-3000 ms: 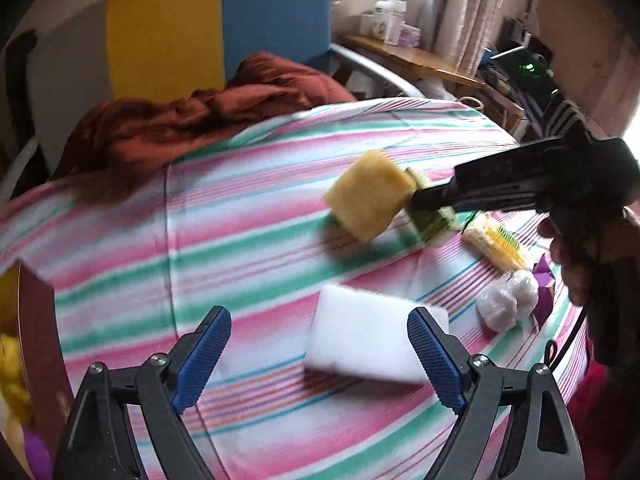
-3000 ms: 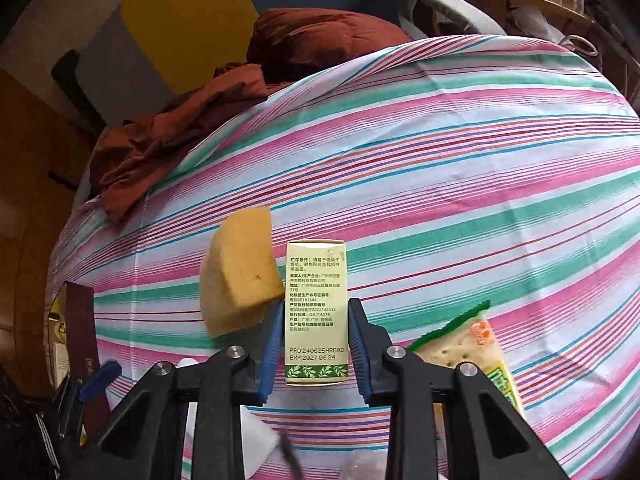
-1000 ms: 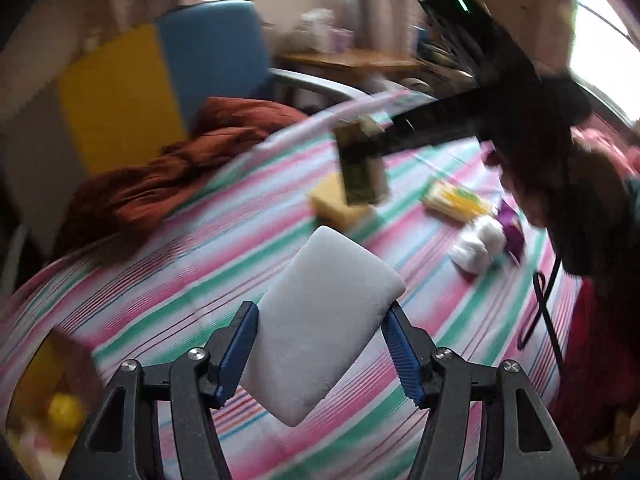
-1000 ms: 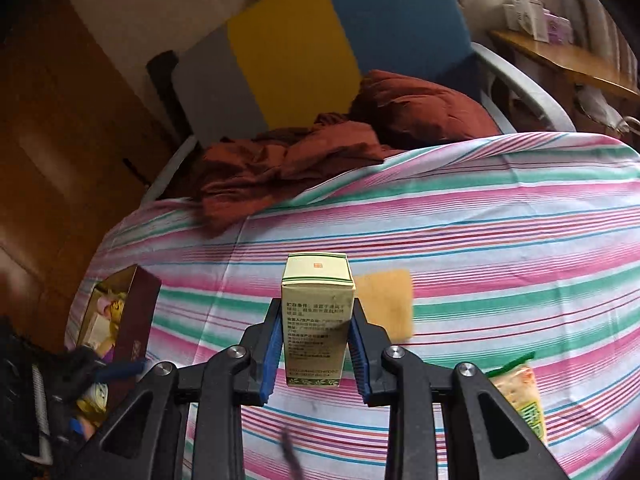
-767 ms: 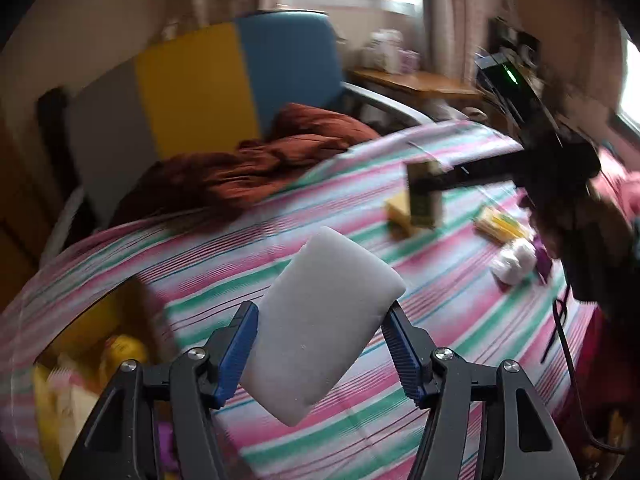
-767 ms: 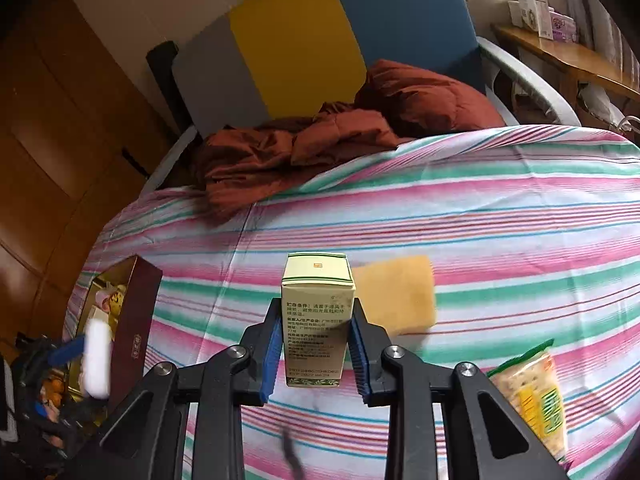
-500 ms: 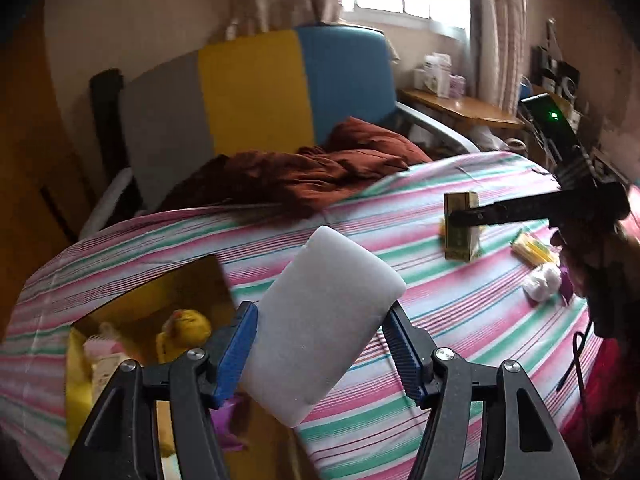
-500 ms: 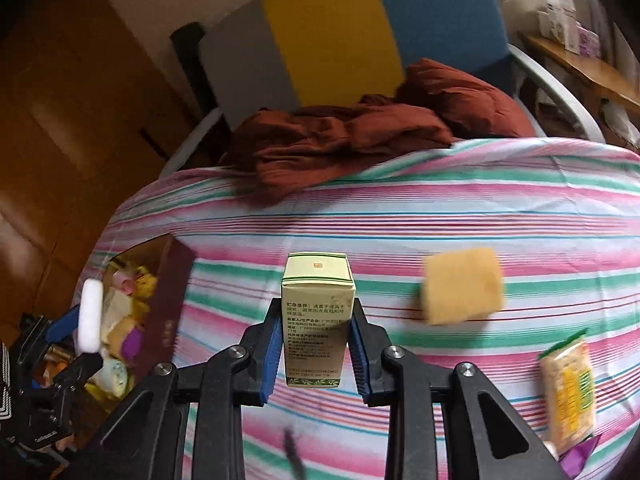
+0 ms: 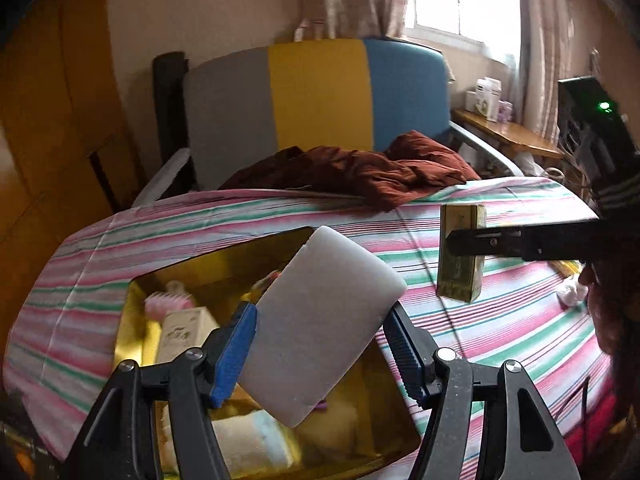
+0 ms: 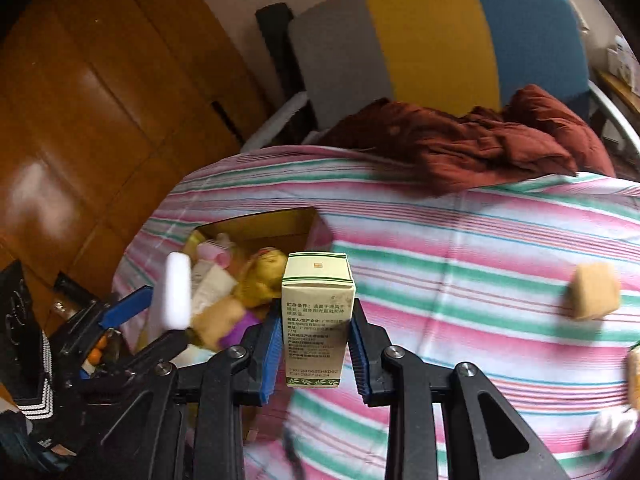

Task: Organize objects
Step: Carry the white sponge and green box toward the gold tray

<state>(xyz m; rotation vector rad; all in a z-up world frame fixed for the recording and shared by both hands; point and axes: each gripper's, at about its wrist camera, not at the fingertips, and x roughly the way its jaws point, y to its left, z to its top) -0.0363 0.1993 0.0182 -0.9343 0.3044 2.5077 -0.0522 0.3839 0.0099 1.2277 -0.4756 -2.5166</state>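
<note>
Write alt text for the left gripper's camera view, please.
The left gripper clamps a white sponge block above an open gold-lined box of small items on a striped tablecloth. At right, the right gripper holds a small green carton.

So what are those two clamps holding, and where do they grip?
Left gripper pinches the white sponge by its side edges; right gripper pinches the green carton by its lower sides.
</note>
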